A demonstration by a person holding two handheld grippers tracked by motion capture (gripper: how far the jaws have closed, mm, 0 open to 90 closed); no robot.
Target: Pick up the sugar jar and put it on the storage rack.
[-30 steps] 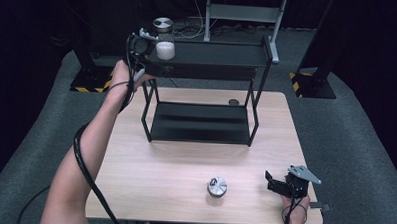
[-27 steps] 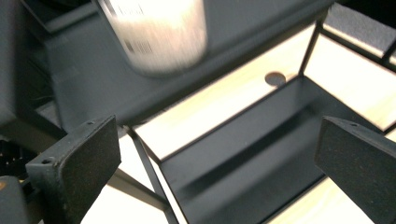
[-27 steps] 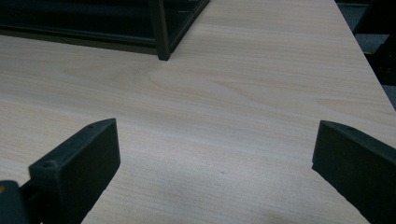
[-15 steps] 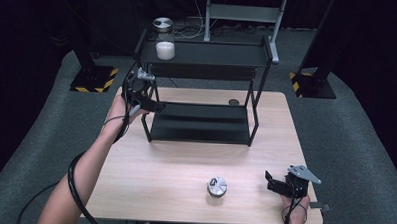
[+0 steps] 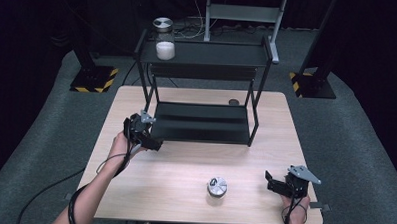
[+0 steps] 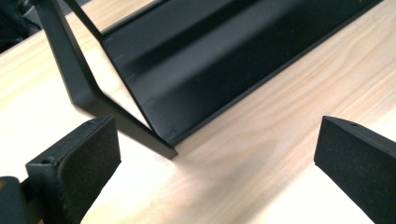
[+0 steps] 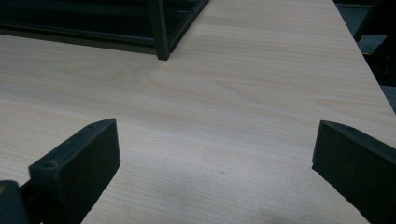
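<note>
1. Your left gripper (image 5: 142, 132) sits low over the tabletop (image 5: 184, 176) at the front-left foot of the black rack (image 5: 201, 123), its jaws spread wide with nothing between them (the left gripper view looks straight at the rack's lower tray and corner leg).
2. Your right gripper (image 5: 279, 184) rests near the front-right corner of the tabletop, jaws likewise spread and empty; its own view looks across bare wood toward the rack's far leg.
3. The glass jar (image 5: 165, 40), with white contents and a metal lid, stands on the left end of the rack's top shelf, well apart from both grippers.
4. The small round metal tin (image 5: 217, 186) lies on the tabletop near the front edge, between your two grippers and nearer the right one.
5. As I judge it, you are between grasps: the jar looks placed, and the tin is the likely next thing to handle.
6. That next move calls for bringing a gripper down over the tin, straddling it squarely, and closing on its sides (it is low, so come in close to the wood).
</note>
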